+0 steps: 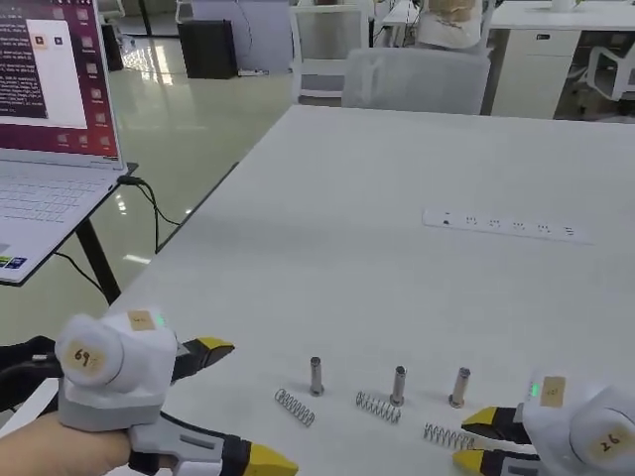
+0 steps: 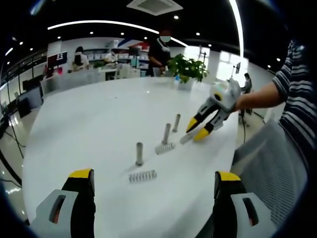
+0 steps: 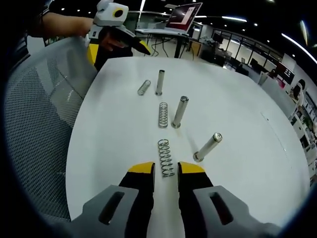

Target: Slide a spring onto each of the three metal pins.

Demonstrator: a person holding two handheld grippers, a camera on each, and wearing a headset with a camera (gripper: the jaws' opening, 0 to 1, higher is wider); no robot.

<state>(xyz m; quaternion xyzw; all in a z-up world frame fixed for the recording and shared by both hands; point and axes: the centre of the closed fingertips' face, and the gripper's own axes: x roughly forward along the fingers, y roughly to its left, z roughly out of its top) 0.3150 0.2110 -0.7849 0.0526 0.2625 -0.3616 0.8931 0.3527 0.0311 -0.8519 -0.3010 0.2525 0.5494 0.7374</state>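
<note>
Right spring (image 3: 165, 156) flat on the table (image 1: 397, 198), off to the right of the middle pin (image 1: 399, 385), close by the right pin (image 3: 208, 146). Middle spring (image 1: 378, 407) just on the near side of the middle pin, left spring (image 1: 295, 407) further to its left; none threaded so far. Pins upright, in one row through the middle pin.

Right gripper (image 3: 167, 171) much the nearer to the right spring: jaws a little apart, straddling the coil's near end, seemingly not pinching it. Long axis of that spring straight ahead, in line with the jaws, so met end-on rather than crosswise. Left gripper (image 2: 153, 174) spread wide, holding nothing, well to the left of the middle pin.

Probably next: pinch the coil, stand it up, lower it over the right pin.
</note>
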